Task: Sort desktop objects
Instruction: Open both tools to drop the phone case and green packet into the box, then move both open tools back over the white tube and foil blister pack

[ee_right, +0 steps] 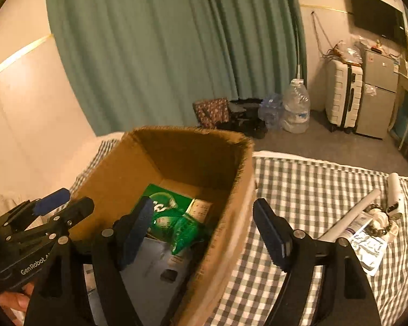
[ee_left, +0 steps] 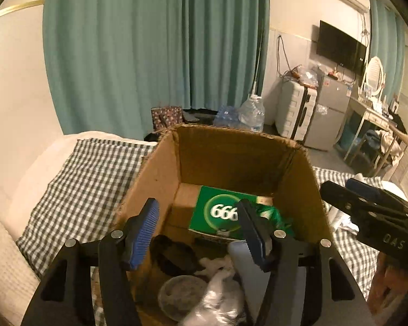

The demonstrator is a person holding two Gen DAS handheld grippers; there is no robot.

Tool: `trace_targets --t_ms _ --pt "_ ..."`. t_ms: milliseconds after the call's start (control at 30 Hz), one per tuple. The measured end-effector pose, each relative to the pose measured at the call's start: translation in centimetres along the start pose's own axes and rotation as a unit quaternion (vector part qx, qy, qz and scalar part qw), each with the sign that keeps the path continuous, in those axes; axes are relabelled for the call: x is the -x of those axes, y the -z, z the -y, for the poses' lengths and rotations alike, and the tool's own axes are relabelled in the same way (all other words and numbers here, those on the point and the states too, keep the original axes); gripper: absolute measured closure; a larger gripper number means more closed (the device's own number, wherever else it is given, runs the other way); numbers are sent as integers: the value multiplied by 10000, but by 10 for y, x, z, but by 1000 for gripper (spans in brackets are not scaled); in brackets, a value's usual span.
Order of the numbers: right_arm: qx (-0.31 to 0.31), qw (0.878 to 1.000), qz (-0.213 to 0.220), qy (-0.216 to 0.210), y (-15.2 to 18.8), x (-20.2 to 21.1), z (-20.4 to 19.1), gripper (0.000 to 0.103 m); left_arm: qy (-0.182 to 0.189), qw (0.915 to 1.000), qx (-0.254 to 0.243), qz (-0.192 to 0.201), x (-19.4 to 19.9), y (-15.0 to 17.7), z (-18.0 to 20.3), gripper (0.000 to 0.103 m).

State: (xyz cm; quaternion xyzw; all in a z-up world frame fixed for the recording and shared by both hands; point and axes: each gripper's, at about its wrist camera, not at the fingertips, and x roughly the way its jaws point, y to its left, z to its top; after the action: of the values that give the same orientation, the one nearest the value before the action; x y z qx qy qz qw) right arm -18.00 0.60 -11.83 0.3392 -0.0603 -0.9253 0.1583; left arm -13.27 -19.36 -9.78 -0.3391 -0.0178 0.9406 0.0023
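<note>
An open cardboard box (ee_left: 160,174) (ee_right: 231,217) stands on a checked cloth (ee_left: 79,179) (ee_right: 312,190). Inside lie a green "666" box (ee_left: 220,212) (ee_right: 160,201), a green packet (ee_right: 187,231), a white flat item (ee_left: 239,255) (ee_right: 149,266), a black object (ee_left: 174,255), a round clear lid (ee_left: 182,296) and white wrapping (ee_left: 220,285). My left gripper (ee_left: 201,233) is open and empty over the box's near part. My right gripper (ee_right: 206,231) is open and empty, its fingers straddling the box's right wall. On the cloth to the right lie a white tube (ee_right: 351,220), a bead bracelet (ee_right: 383,225), a blister pack (ee_right: 370,244).
Green curtains (ee_left: 149,54) hang behind. On the floor stand a water jug (ee_right: 296,108), a patterned bag (ee_right: 212,111), a white suitcase (ee_right: 342,97) and a small fridge (ee_right: 378,92). A TV (ee_left: 340,46) hangs on the wall, with a desk (ee_left: 372,119) at right.
</note>
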Motion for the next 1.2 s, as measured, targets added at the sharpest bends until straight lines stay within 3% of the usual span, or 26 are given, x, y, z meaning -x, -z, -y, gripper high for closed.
trace_targets --t_ms 67,133,200,400,667,967,1100,1200 --pt "-45 9997 134 178 2 10 8 22 -1 9999 -61 -89 1 -1 7 39" --pt "-219 9993 136 268 3 20 19 22 23 9999 -143 -14 10 -2 15 32" --pt "-391 9987 194 256 2 33 30 21 44 9998 -167 142 22 -5 25 13" --pt "-576 9940 567 739 10 95 67 15 255 9980 -411 414 55 -11 69 1" --pt "-913 9825 776 1429 15 181 133 7 455 9934 -825 658 89 -11 144 0" --pt "-1242 9770 872 1496 31 234 186 5 661 9917 -921 603 96 -2 198 0" --pt "-1284 9754 974 1506 40 248 200 3 805 9923 -819 465 86 5 206 0" --pt "-1402 9772 856 1345 52 249 213 3 700 9928 -903 366 73 8 218 0"
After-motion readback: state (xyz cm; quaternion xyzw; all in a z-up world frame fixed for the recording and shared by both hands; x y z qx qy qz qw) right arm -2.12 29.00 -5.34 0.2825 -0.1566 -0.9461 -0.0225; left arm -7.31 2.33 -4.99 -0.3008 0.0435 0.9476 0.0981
